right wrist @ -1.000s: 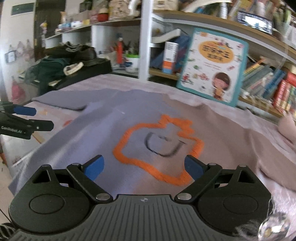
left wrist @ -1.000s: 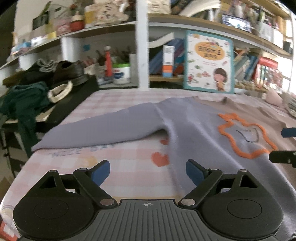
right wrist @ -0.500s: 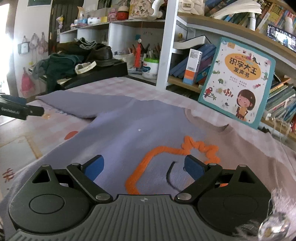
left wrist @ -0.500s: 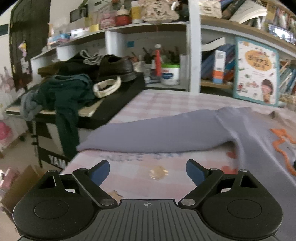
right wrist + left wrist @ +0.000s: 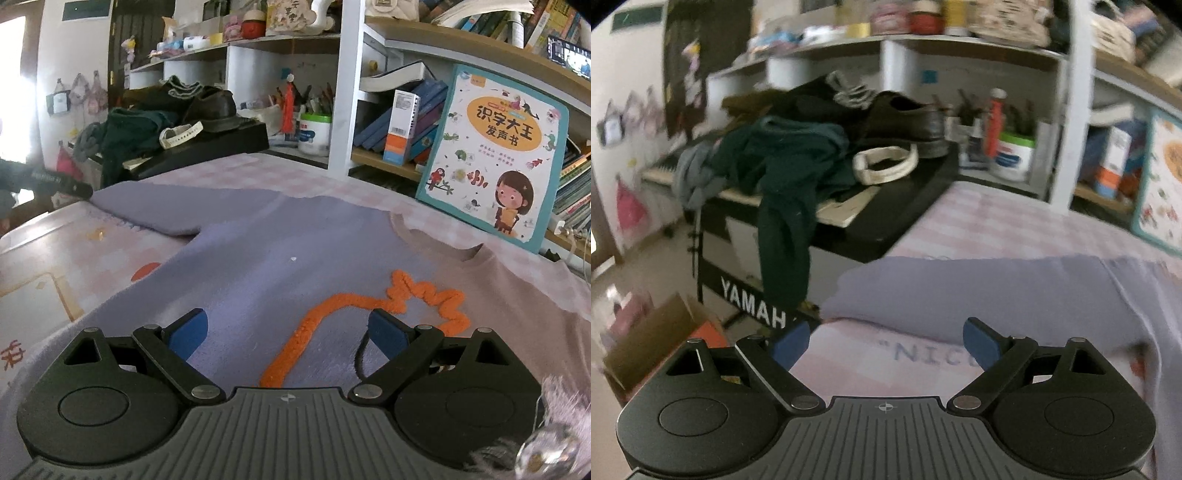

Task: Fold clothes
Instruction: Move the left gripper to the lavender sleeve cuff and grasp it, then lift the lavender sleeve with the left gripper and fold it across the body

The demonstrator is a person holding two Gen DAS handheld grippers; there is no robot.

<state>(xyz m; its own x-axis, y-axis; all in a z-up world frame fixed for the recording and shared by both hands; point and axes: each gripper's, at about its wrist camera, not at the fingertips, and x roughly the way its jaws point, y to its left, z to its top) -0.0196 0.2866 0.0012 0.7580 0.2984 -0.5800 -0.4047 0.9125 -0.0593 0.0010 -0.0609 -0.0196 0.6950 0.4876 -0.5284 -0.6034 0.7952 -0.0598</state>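
A lilac sweater (image 5: 280,266) lies spread flat on the pink checked tabletop (image 5: 48,258), its sleeve (image 5: 960,291) stretched left. Both the left gripper (image 5: 886,341) and right gripper (image 5: 288,332) hover with jaws apart, empty. The soft, light knit looks best pinched at the cuff.

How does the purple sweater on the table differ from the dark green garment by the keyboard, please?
The purple sweater lies spread flat; the dark green garment is bunched and hangs over an edge. The sweater bears an orange outline; the green garment looks plain. Neither is folded.
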